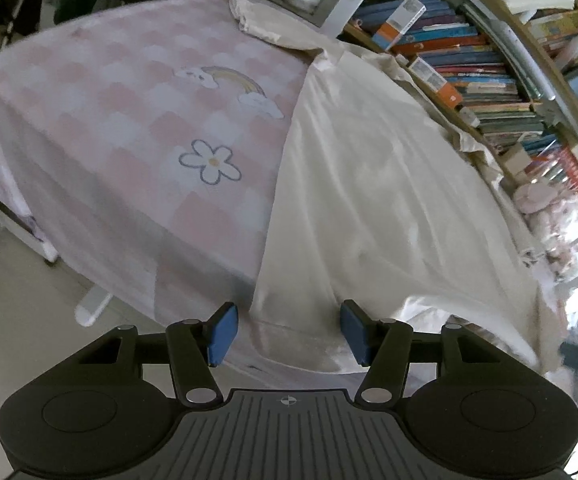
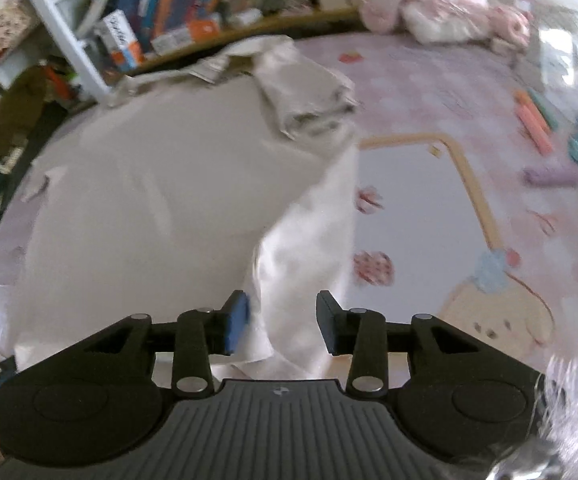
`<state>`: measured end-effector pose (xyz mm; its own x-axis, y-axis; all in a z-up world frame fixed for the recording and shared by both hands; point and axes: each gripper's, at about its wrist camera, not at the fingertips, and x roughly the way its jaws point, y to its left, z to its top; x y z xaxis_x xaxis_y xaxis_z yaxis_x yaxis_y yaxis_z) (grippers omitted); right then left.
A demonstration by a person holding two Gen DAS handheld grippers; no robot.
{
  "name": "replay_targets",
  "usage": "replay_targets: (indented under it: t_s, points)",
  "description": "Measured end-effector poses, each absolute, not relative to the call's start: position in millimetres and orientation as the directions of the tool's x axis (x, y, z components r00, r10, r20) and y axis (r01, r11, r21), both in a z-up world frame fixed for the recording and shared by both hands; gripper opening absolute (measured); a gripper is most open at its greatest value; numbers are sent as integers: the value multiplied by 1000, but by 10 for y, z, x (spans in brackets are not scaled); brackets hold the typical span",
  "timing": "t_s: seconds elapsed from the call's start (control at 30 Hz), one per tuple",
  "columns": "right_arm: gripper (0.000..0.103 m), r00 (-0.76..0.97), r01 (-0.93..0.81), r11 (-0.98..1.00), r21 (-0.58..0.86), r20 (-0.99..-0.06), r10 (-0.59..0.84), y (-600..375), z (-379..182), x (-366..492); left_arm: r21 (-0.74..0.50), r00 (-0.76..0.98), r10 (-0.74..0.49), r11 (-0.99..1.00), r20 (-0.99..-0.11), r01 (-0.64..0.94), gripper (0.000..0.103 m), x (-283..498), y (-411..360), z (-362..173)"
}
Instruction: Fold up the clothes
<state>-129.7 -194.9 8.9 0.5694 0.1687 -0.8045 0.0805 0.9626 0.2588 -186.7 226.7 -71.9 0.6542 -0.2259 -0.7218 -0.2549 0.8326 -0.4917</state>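
A cream-white garment (image 1: 377, 184) lies spread over the right side of a bed with a pink checked sheet (image 1: 129, 128). My left gripper (image 1: 289, 334) stands open at the garment's near hem, its blue pads on either side of the cloth edge without touching it. In the right wrist view the same garment (image 2: 149, 200) lies flat at the left, with a raised fold of it (image 2: 309, 248) running toward me. My right gripper (image 2: 283, 324) is open with that fold of cloth between its fingers. A bunched sleeve or collar (image 2: 305, 92) lies at the far end.
A bookshelf (image 1: 469, 64) full of books runs along the bed's far side. Plush toys (image 2: 449, 4) sit at the head of the bed. A white board with a wooden frame (image 2: 413, 204) and several crayons (image 2: 537, 124) lie on the patterned sheet at the right. Floor (image 1: 17, 312) shows at the left.
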Motion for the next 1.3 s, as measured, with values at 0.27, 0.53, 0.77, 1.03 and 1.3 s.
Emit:
replay_targets:
  t_s: [0.27, 0.53, 0.77, 1.03, 1.3]
  points:
    - [39, 587, 115, 940, 321, -785, 196, -2011, 139, -1379, -580, 655, -299, 771, -694, -263, 57, -1887, 2353, -817]
    - [39, 551, 130, 923, 362, -800, 236, -1778, -6, -1165, -609, 657, -318, 745, -684, -273, 57, -1871, 2345, -868]
    - [49, 527, 69, 955, 287, -824, 210, -1408, -49, -1100, -627, 664, -337, 735, -667, -257, 56, -1921, 2396, -857]
    - [12, 544, 113, 977, 181, -834, 91, -1513, -47, -1213, -654, 696, -362, 729, -620, -203, 10, -2006, 2509, -708]
    - [11, 635, 310, 919, 243, -773, -10, -2471, 466, -1645, -709, 772, -347, 682, -532, -181, 8, -1989, 2866, -314]
